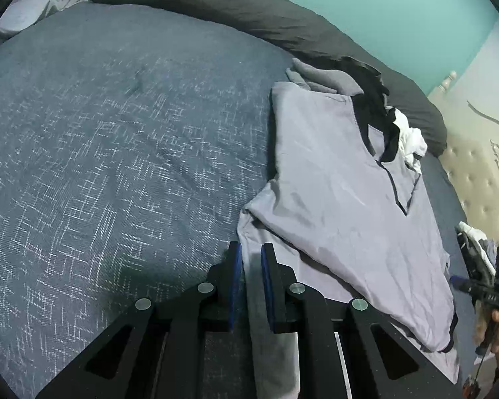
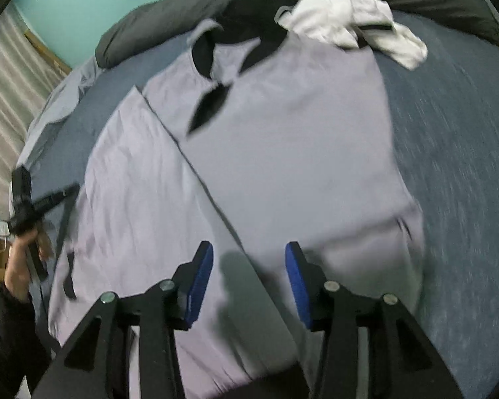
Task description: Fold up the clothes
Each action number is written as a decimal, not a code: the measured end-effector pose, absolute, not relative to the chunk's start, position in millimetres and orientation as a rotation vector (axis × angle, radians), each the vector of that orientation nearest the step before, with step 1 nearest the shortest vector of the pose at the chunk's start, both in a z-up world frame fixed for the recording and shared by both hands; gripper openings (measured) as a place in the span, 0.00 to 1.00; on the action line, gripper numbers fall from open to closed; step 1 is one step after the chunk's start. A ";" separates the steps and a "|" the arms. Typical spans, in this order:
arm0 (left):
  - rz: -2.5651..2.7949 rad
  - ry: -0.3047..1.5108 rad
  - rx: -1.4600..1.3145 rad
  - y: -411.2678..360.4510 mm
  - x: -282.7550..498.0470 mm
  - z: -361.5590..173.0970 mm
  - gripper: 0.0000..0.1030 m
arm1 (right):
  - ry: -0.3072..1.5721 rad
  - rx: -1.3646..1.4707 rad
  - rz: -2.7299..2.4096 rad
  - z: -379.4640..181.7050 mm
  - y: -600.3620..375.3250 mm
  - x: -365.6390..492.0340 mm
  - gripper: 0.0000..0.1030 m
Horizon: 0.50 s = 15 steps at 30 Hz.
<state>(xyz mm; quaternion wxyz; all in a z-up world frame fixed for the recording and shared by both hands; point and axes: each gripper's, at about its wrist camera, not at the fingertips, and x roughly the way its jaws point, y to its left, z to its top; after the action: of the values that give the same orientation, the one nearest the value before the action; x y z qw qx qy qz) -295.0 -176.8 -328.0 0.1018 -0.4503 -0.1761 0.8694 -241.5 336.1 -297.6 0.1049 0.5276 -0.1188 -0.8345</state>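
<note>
The jaws of the left gripper (image 1: pixel 251 259) were found clamped on the hem of the lilac polo shirt (image 1: pixel 336 179), apparently to anchor it flat on the blue bedspread (image 1: pixel 116 126), while the right gripper (image 2: pixel 249 259) was held apart and empty above the fold.

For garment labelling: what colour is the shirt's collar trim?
Black collar trim on the light grey shirt; clearest in the right wrist view.

Left gripper (image 1: pixel 251 252) angled downward, jaws pinched nearly together on grey fabric, right gripper (image 2: pixel 249 256) angled downward, jaws parted, nothing gripped
</note>
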 end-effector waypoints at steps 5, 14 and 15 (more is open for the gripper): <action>2.562 -0.522 -1.338 -176.3 -288.1 -328.9 0.13 | -0.359 1.615 -2.380 -318.6 338.8 -220.9 0.43; 2.560 -0.518 -1.339 -177.0 -286.5 -328.3 0.13 | -0.455 1.523 -2.360 -315.6 345.6 -191.0 0.07; 2.559 -0.519 -1.342 -177.0 -287.0 -329.1 0.13 | -0.471 1.529 -2.359 -316.7 346.7 -189.4 0.07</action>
<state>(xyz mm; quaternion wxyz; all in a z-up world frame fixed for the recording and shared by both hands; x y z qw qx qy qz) -287.0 -177.0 -329.1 0.1029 -0.4547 -0.1758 0.8670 -189.4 346.7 -316.7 0.1450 0.5307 -0.1634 -0.8189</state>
